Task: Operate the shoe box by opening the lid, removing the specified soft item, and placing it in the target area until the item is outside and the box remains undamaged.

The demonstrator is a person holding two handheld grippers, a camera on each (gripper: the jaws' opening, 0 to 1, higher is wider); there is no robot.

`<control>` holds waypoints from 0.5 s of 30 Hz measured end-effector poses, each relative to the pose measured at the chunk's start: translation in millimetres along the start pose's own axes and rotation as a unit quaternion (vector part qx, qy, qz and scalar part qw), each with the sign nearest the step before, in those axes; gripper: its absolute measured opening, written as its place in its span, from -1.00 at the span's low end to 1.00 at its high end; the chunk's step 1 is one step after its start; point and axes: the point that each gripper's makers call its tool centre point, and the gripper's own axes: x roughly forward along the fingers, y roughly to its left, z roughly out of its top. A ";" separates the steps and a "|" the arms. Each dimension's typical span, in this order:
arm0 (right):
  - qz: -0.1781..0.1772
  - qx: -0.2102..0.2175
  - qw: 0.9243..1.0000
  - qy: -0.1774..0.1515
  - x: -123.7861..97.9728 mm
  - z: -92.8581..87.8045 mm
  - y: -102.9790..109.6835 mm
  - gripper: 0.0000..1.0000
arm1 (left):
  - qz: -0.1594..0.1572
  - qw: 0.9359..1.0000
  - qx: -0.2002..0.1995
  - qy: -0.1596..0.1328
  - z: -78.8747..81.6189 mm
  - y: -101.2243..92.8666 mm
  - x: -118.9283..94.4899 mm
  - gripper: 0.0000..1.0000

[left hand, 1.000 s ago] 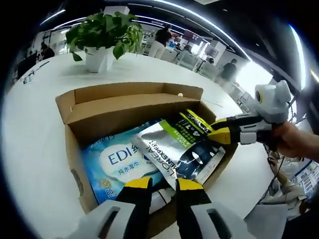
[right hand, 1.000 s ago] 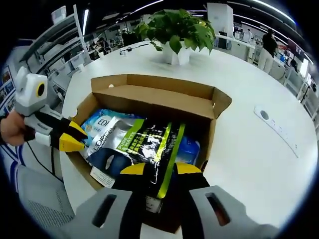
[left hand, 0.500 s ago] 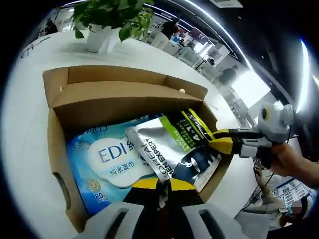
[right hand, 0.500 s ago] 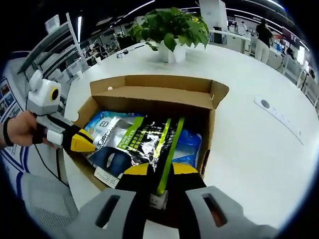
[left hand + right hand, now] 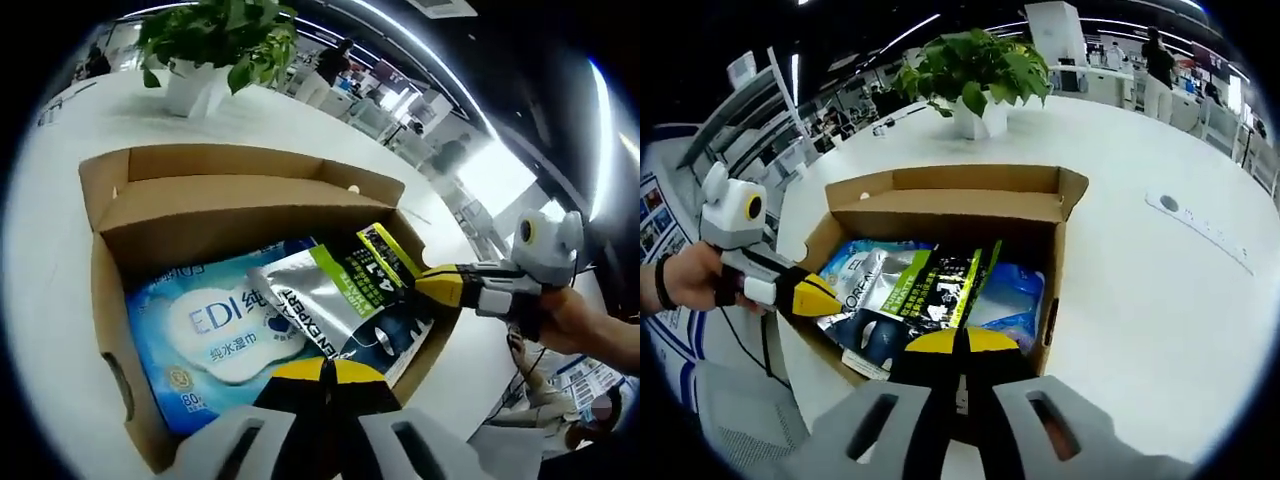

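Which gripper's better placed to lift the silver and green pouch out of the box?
Right, probably: the right gripper looks shut on the pouch at its green-striped end, while the left gripper is shut at the silver edge, grip unclear.

Bright open office beyond a white table (image 5: 1160, 290), potted plant (image 5: 975, 75), ceiling strip lights.

yellow-tipped black fingers (image 5: 300, 372), grey gripper bodies

Potted plant (image 5: 975, 75) on white table (image 5: 1160, 290); flat white remote (image 5: 1200, 232) lying well apart.
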 end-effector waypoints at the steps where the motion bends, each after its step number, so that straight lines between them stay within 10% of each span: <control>1: -0.001 0.002 1.000 -0.001 -1.4 0.6 -1.4 -1.00 | -0.003 1.000 -0.002 -0.002 0.5 -1.2 -0.5 -1.00; 15: -0.002 0.024 0.999 -0.030 -22.7 7.6 -10.3 -1.00 | -0.012 1.000 0.015 -0.016 17.5 -20.6 -3.7 -1.00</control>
